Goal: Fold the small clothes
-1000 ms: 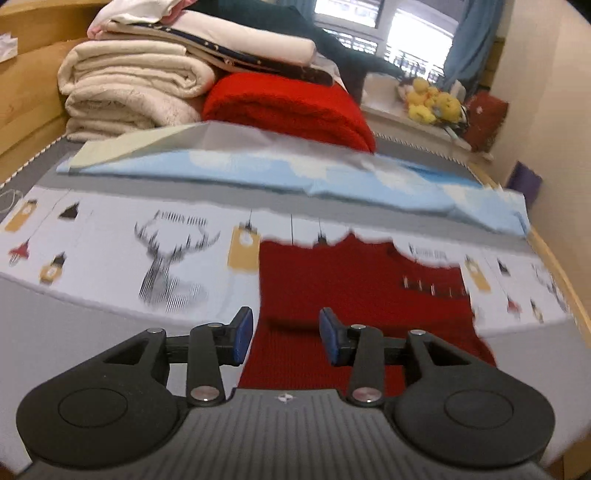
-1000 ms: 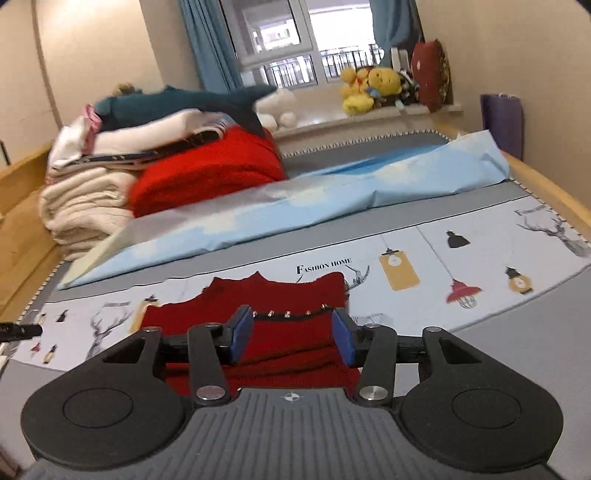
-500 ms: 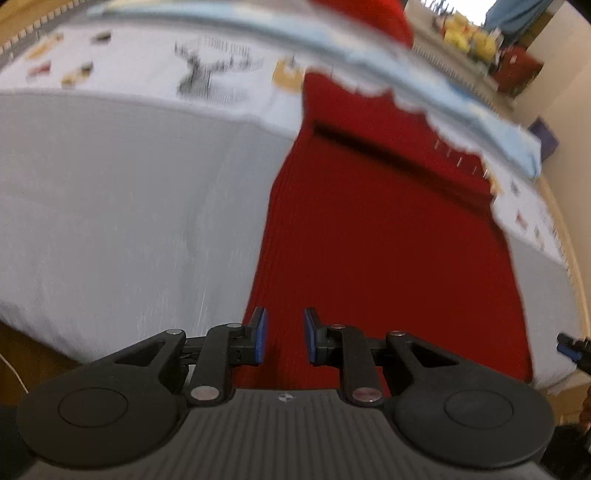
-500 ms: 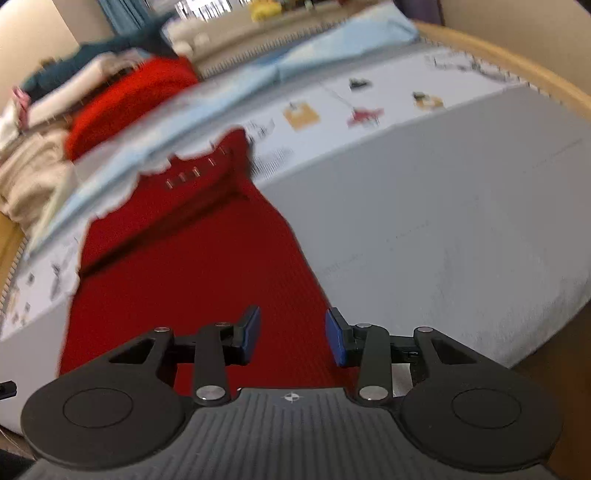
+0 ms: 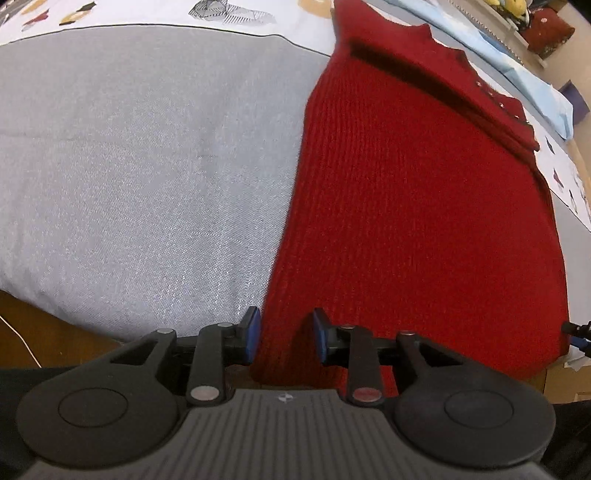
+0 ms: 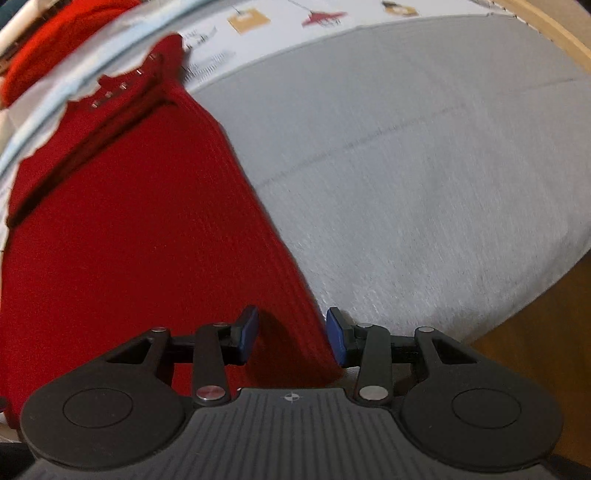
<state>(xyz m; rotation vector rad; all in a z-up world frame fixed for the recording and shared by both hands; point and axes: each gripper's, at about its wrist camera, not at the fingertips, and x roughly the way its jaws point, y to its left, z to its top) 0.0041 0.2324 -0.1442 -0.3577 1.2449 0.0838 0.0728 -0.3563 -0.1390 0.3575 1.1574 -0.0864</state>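
Red knit sweater (image 5: 413, 206) lies flat on the grey bedsheet (image 5: 147, 166), long axis running from the near bed edge away toward the neckline, which points to the far side of the bed; a folded-over band crosses it near the top, with small pale studs by the collar. Hem end sits at the near mattress edge and is cut off behind both gripper bodies, so the hem line itself is hard to make out. Left gripper (image 5: 286, 334) straddles the sweater's left bottom edge, jaws parted with the knit between the blue pads, not pinched. Right gripper (image 6: 291, 334) does likewise at the right bottom edge, jaws parted wide, fabric between them, pads not closed on it. The right view is motion-blurred, so the collar detail there is soft. Grey sheet extends broadly to either side of the sweater; wooden bed frame (image 6: 535, 332) shows below the mattress edge. Printed white sheet strip (image 5: 147, 14) lies beyond the collar.
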